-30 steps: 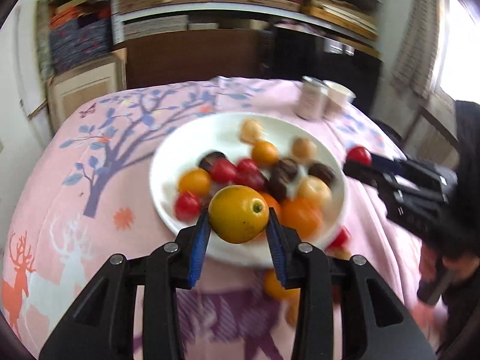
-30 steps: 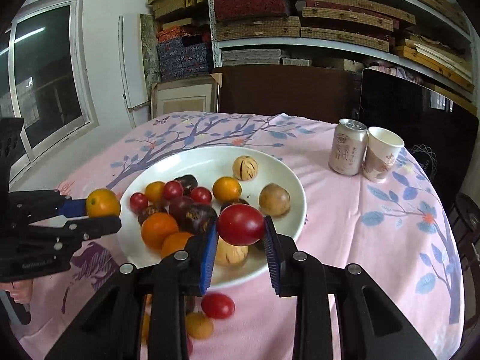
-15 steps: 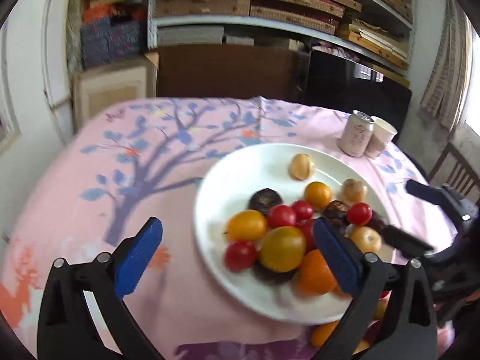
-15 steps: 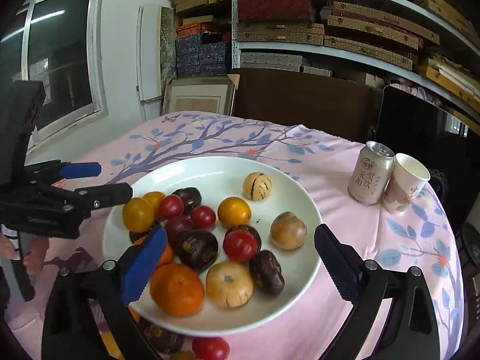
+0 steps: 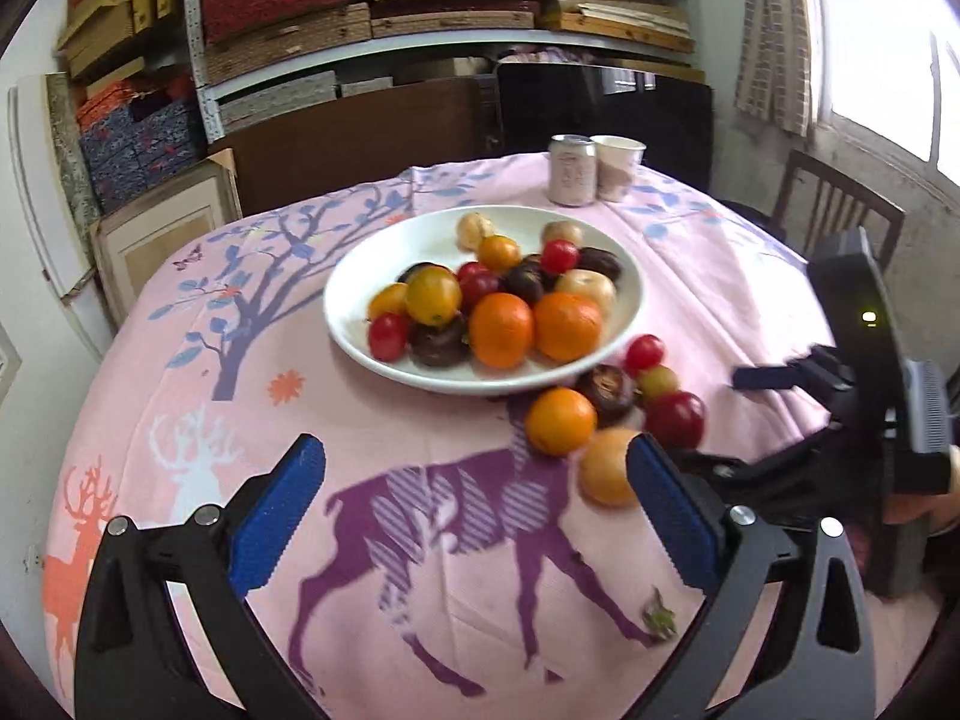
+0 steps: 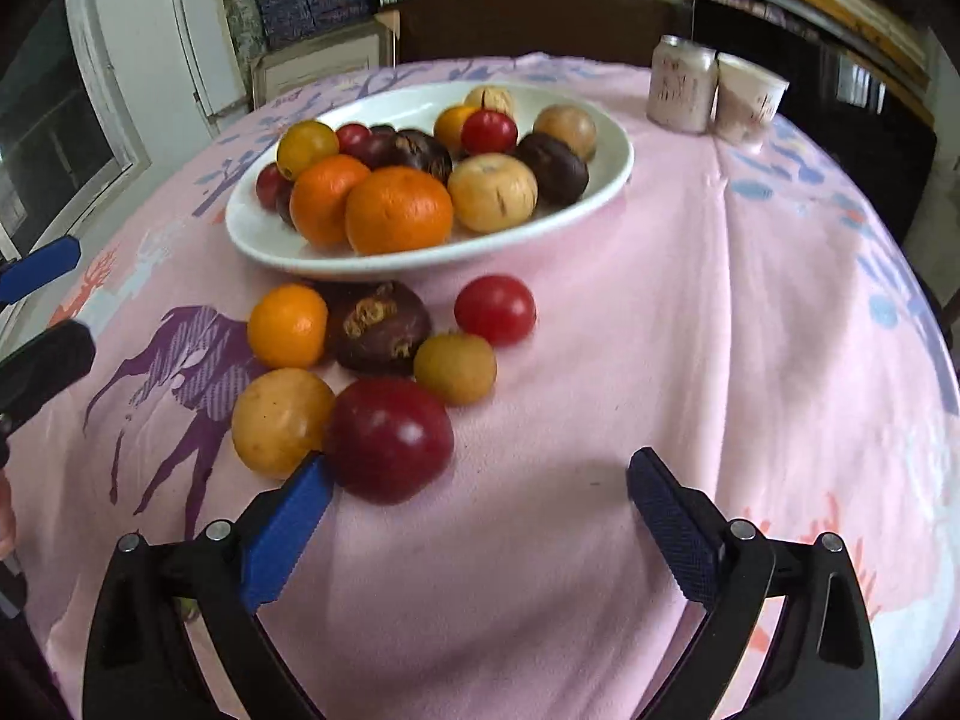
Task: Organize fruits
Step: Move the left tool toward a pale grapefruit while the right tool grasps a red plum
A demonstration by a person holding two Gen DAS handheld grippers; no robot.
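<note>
A white plate (image 5: 360,264) (image 6: 612,174) heaped with oranges, red tomatoes, yellow and dark purple fruits sits mid-table on the pink cloth. In front of it lie several loose fruits: an orange (image 6: 288,324), a dark purple fruit (image 6: 378,327), a red tomato (image 6: 495,309), a yellow-green fruit (image 6: 455,367), a tan fruit (image 6: 282,420) (image 5: 606,468) and a dark red fruit (image 6: 387,438) (image 5: 675,420). My left gripper (image 5: 474,456) is open and empty over the deer print, the tan fruit beside its right finger. My right gripper (image 6: 480,468) is wide, its jaws closing; the dark red fruit lies just beyond its left fingertip, untouched.
A drink can (image 5: 572,171) (image 6: 684,87) and a paper cup (image 5: 618,165) (image 6: 747,96) stand behind the plate. A small green stem (image 5: 659,618) lies on the cloth near me. A wooden chair (image 5: 840,210) stands at the right; shelves of boxes fill the back wall.
Both grippers opened and let go: the yellow fruit and the red tomato now lie in the plate. Both then drew back toward the loose fruits at the near side of the plate.
</note>
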